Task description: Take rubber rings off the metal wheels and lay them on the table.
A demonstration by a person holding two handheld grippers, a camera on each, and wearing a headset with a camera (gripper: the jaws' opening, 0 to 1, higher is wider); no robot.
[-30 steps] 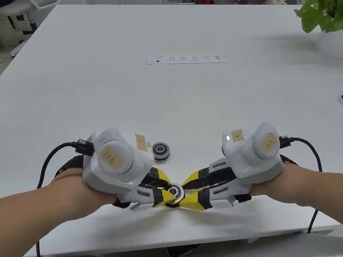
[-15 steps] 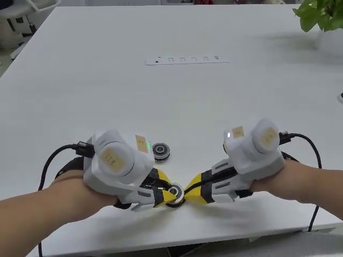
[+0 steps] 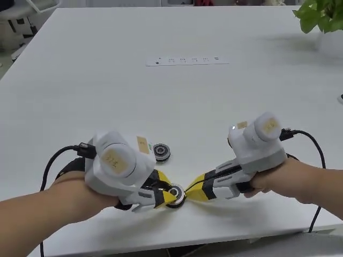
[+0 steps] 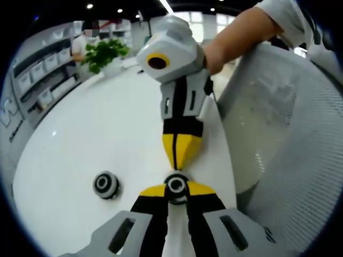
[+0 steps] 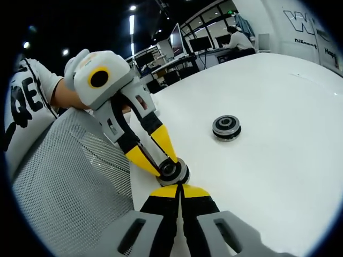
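Left gripper (image 4: 178, 188) has the wheel (image 5: 172, 171) clamped between its fingertips, just above the table (image 3: 214, 96). Right gripper (image 5: 182, 191) fingers are squeezed nearly together, tips right on the wheel's rim. Can't tell if they've actually pinched the rubber. Spare wheel (image 5: 226, 127) sits off to the side, beyond both tips.

Left gripper (image 3: 171, 193) and right gripper (image 3: 193, 194) look the same: white bodies, black arms, bright yellow tips; the near wheel (image 3: 175, 192) is shiny silver with a black ring; the far wheel (image 3: 161, 151) has the same combo; the table (image 3: 177, 96) is plain white; the plant (image 3: 320, 14) is green.
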